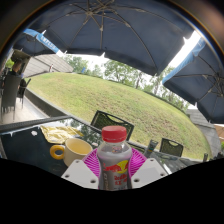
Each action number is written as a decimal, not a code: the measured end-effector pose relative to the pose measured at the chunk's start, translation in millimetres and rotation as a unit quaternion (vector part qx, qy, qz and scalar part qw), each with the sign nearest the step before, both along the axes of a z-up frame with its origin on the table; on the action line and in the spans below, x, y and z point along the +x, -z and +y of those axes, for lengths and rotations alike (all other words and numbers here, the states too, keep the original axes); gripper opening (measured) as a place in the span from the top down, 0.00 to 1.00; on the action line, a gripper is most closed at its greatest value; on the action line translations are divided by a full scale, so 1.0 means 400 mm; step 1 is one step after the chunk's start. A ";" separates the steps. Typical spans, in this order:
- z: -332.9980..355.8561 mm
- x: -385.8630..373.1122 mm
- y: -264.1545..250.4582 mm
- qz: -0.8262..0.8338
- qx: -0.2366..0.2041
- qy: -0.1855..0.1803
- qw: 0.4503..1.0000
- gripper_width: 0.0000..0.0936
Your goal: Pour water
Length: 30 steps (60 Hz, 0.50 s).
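A clear plastic bottle (115, 160) with a red cap and a red-and-yellow label stands upright between my fingers. Both magenta pads (91, 163) press on its sides, so my gripper (114, 170) is shut on the bottle. The bottle looks lifted above the dark glass table (30, 140). A yellow cup (72, 151) stands on the table just left of the bottle, beside my left finger. The bottle's lower part is hidden by the gripper body.
Yellow items (60, 132) lie on the table beyond the cup. Dark chairs (110, 121) stand at the table's far side. A large patio umbrella (110, 30) spreads overhead. A lawn (110, 98) with trees lies beyond.
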<state>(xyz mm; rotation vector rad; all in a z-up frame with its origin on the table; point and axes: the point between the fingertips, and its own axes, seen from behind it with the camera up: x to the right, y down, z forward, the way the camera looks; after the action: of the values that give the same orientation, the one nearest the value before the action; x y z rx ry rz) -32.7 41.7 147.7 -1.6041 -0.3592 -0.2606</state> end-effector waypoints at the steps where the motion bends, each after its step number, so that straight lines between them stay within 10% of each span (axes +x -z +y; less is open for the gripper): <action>1: 0.043 0.014 -0.007 -0.032 0.008 0.008 0.999 0.67; 12: 0.206 0.013 -0.101 -0.484 0.063 0.038 0.872 0.67; 30: 0.326 -0.075 0.020 -0.814 0.088 -0.023 0.573 0.66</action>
<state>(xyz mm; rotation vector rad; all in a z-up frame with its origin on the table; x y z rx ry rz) -62.6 172.0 139.7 -0.6607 -1.6963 -1.6949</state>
